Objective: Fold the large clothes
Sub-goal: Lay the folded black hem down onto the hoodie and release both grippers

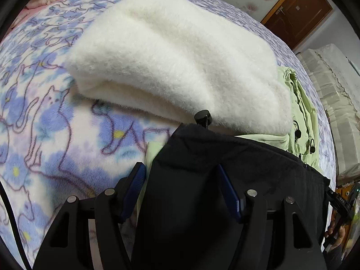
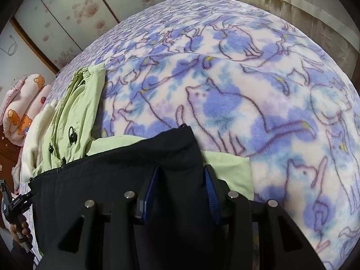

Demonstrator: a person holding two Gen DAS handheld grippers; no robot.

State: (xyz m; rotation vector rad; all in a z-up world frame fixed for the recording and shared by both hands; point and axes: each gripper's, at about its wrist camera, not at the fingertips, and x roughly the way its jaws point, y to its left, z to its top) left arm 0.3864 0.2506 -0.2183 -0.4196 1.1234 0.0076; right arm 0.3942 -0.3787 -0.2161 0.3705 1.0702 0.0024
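The left gripper and right gripper each stand open around a fold of the black cloth garment, which lies on a light green jacket near the cat-print fleece bed's edge, beside a fluffy white blanket.

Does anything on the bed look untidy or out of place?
Yes. The green jacket lies crumpled beside the folded white fleece, partly under the black garment. Nothing looks damaged.

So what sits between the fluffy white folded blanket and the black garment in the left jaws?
A pale green jacket lies between the white blanket and the black garment, seen in the left wrist view.
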